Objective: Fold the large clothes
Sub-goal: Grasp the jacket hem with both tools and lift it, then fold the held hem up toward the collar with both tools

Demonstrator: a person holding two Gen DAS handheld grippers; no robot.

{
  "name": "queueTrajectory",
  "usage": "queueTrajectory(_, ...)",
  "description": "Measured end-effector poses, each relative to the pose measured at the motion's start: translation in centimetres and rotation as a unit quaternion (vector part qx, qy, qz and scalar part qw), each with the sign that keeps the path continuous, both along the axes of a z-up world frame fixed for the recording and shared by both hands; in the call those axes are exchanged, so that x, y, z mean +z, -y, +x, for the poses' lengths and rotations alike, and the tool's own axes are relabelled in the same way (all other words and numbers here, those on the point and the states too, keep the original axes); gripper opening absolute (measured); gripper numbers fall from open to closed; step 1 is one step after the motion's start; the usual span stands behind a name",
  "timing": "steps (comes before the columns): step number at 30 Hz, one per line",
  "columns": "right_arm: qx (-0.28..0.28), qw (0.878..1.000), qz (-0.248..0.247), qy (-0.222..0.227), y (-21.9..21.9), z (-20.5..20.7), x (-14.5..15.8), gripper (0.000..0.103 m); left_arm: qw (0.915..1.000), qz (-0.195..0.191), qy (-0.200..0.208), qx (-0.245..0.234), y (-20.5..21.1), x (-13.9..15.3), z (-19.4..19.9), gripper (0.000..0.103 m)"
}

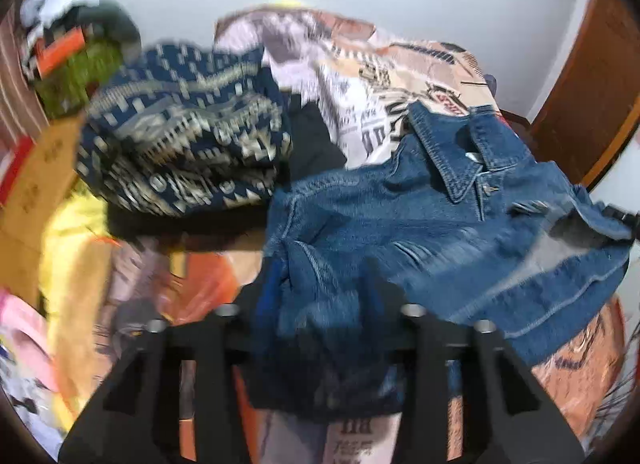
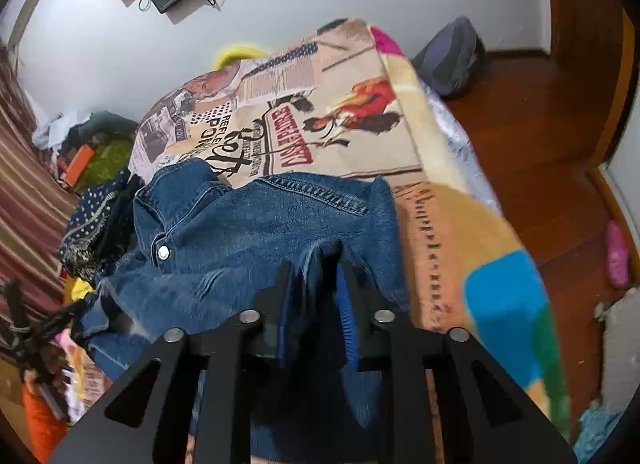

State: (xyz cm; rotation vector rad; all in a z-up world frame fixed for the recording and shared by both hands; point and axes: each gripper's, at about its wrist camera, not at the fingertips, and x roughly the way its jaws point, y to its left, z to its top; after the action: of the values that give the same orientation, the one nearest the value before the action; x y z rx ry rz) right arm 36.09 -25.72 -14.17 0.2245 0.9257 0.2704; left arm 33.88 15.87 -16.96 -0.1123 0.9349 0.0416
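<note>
Bed [image 2: 448,168]: carried a printed blanket [image 2: 320,104] with newspaper and rooster motifs.
Denim jacket [image 2: 248,232]: lay spread across the blanket, collar toward the far wall, its near edges lifted by both grippers.
Patterned navy cloth [image 1: 180,136]: sat bunched at the jacket's left, just beside it.
Left gripper [image 1: 316,304]: was closed down on a bunched fold of the jacket's near edge.
Right gripper [image 2: 316,284]: was pinched tight on another fold of the denim.
Pink slipper [image 2: 618,260]: rested on the wooden floor.
</note>
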Motion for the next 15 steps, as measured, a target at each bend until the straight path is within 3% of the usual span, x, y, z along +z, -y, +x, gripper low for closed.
queueTrajectory(2, -0.001, 1.000, -0.012, 0.016, 0.0, -1.0, 0.9, 0.031, 0.9995, 0.026, 0.017, -0.007, 0.5, 1.4, -1.4, 0.053)
queueTrajectory(7, 0.021, 0.997, -0.051, 0.048, -0.9, -4.0, 3.0, 0.039, 0.9988, 0.044, 0.022, -0.007, 0.9, 2.7, -3.4, 0.059)
queueTrajectory(15, 0.103, 0.986, -0.118, 0.064, -5.3, -7.0, 2.2, 0.046, 0.9989, 0.040, -0.016, -0.019, 1.9, 0.7, -5.0, 0.060)
